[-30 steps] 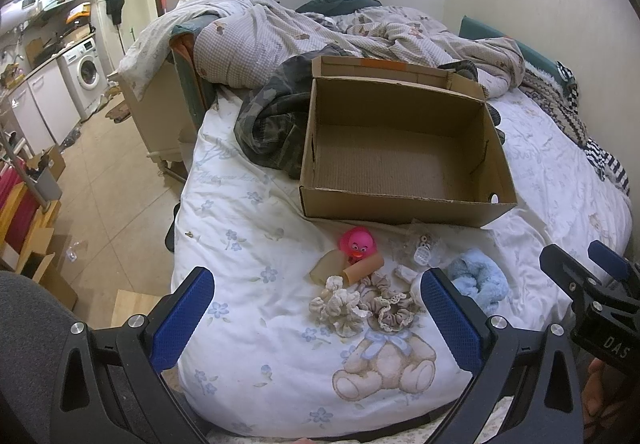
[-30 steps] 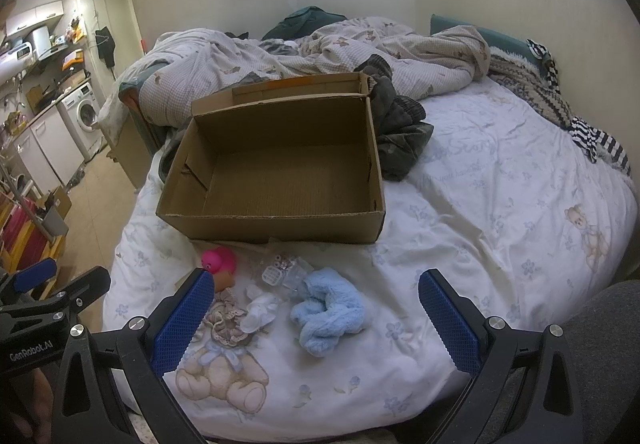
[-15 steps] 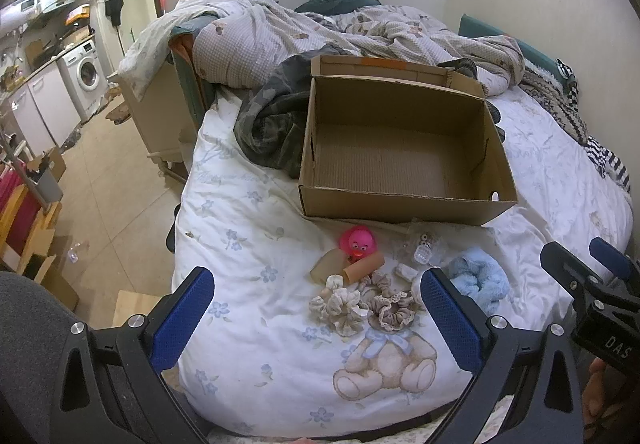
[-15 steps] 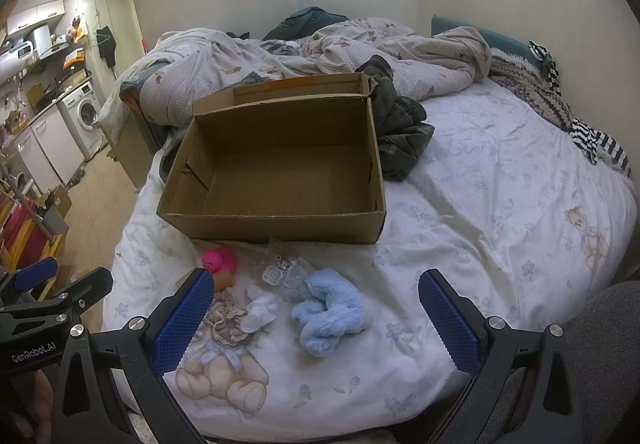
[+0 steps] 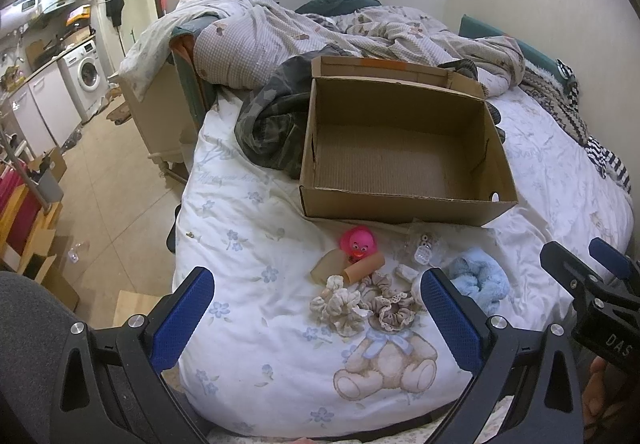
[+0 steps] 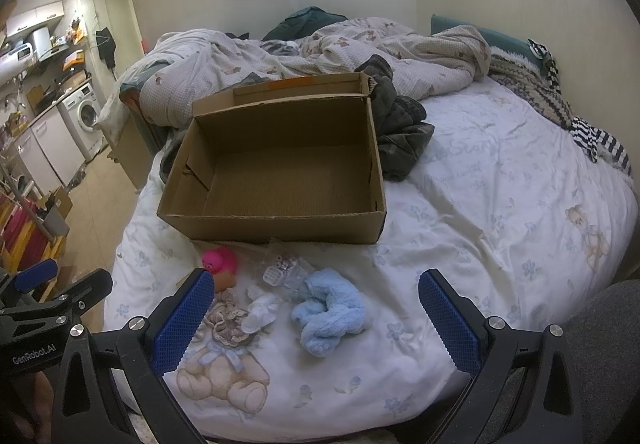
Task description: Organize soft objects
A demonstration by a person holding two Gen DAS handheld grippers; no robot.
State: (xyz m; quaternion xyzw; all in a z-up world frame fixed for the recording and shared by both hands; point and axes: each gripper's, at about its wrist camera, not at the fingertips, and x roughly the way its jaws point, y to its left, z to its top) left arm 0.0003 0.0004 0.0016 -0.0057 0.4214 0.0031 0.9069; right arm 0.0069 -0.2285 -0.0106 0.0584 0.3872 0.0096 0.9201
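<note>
An empty open cardboard box [image 5: 404, 200] [image 6: 276, 230] sits on the bed. In front of it lie a pink rubber duck [image 5: 358, 240] [image 6: 219, 259], a tan tube [image 5: 364, 268], two beige scrunchies [image 5: 340, 304] [image 5: 394, 310] [image 6: 226, 318], a fluffy blue scrunchie [image 5: 478, 280] [image 6: 330, 310], a white sock [image 6: 262, 310] and a clear bag of small items [image 5: 424, 248] [image 6: 280, 270]. My left gripper [image 5: 316, 314] is open and empty, held above the near bed edge. My right gripper [image 6: 316, 314] is open and empty, above the blue scrunchie.
A rumpled duvet [image 5: 320, 32] and a dark camouflage garment [image 5: 272, 124] lie behind and beside the box. A striped cloth [image 6: 596, 142] lies at the right by the wall. To the left is bare floor [image 5: 108, 188], with a washing machine [image 5: 86, 78] and boxes.
Both grippers have barely shifted; the view is almost the same. Nothing on the bed has moved.
</note>
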